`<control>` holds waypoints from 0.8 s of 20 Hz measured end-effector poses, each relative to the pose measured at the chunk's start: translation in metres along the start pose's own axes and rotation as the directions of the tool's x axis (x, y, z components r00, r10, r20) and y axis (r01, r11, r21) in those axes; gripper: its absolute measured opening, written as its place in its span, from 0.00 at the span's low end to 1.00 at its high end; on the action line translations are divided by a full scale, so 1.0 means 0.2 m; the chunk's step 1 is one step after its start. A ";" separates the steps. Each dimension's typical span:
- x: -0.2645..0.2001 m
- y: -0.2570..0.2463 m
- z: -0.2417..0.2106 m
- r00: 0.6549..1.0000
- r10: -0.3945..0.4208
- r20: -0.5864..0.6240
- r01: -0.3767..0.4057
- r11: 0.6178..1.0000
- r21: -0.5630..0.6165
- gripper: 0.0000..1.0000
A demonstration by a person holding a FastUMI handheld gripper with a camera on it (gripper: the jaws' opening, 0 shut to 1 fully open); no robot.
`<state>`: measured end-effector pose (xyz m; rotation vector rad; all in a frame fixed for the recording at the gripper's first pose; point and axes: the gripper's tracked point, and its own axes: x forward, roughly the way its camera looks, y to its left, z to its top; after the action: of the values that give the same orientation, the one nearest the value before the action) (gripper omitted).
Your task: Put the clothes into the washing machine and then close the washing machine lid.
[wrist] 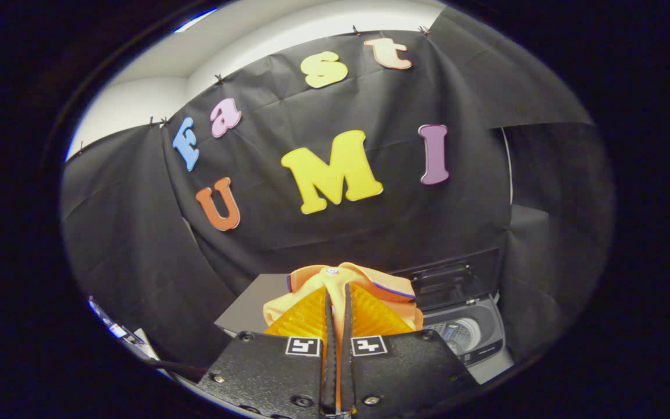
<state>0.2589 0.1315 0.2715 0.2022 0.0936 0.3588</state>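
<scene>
The gripper (338,302) is clamped on an orange garment (364,285), its two fingers (328,326) drawn nearly together with a thin fold of the cloth pinched between them. It is tipped upward toward the booth's black cloth wall (137,244), carrying the garment aloft. The garment bunches up just ahead of the fingertips, a collar with a dark trim line and a small button showing at its top, and folds of it spill to either side of the fingers. Behind and to the left of the garment lies a grey flat surface (253,302). To the right and lower sits the washing machine (469,337), its lid (451,276) raised against the wall and its drum open to view, near the garment but apart from it.
</scene>
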 end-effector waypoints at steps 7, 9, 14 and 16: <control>0.07 -0.54 0.12 0.995 -0.098 -0.014 0.099 0.995 0.015 0.06; 0.15 -0.66 0.10 0.993 -0.111 -0.036 0.112 0.994 0.018 0.07; 0.38 -0.88 -0.06 0.983 -0.109 -0.147 0.113 0.993 0.022 0.07; 0.47 -0.94 -0.16 0.976 -0.097 -0.194 0.104 0.994 0.025 0.06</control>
<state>0.4061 -0.0011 0.1958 0.1964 0.3004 0.2749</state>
